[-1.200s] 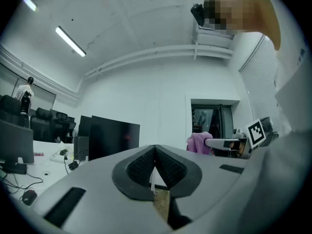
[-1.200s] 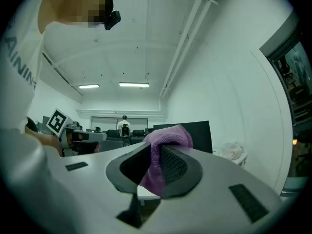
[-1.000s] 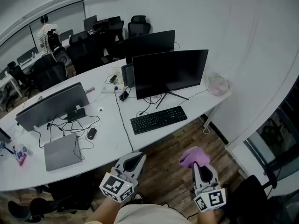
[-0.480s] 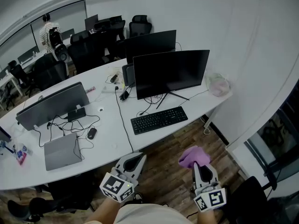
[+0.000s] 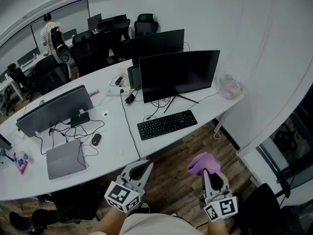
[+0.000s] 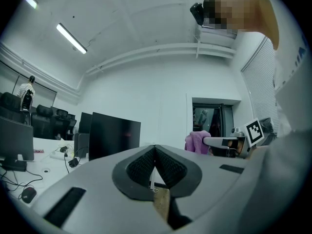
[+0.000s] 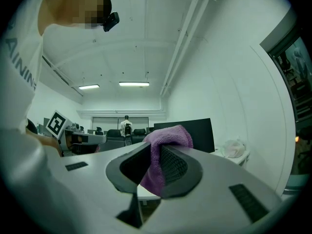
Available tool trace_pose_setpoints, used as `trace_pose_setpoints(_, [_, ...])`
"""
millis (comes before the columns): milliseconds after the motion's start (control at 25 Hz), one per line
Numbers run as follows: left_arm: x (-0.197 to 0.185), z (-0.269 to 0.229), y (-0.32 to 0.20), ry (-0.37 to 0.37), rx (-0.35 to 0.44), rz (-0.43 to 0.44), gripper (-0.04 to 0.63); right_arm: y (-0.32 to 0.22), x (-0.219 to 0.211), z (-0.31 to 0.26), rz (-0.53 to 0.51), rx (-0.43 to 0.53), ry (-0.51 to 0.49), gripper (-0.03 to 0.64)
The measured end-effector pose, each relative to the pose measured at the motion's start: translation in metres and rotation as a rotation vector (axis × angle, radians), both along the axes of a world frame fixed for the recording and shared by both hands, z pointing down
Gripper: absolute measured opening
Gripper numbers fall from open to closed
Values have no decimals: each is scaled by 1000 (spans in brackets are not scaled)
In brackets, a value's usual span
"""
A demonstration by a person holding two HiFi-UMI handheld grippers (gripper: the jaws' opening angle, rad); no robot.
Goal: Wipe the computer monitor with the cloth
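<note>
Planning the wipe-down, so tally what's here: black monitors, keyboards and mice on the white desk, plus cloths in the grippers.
Black monitors: 2
Keyboards: 1
Mice: 1
Purple cloth: 1
Total: 5

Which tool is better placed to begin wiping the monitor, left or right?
Right. The right tool is shut on the purple cloth, with the monitor ahead of it; the left tool is shut and holds nothing.

on the worktop (image 5: 117, 148), keyboard (image 5: 167, 125) before the monitor (image 5: 178, 76), second monitor (image 5: 156, 45) behind it, laptop (image 5: 63, 159) far left; cloth (image 5: 204, 164) between the fingers (image 7: 178, 165) of the right gripper (image 5: 212, 175), before the worktop.
</note>
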State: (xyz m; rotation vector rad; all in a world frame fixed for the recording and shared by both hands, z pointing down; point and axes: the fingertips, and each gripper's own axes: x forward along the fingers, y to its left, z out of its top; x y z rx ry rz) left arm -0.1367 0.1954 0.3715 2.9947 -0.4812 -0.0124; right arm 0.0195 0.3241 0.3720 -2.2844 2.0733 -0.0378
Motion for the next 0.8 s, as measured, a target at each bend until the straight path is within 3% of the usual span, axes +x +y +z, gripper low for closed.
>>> trace_pose_setpoints(360, [-35, 3, -25, 8, -15, -41, 8, -29, -17, 3, 1, -14, -21, 64])
trace_pose_setpoints(800, [-91, 16, -78, 31, -8, -82, 8, -94, -65, 1, -25, -43, 40, 64])
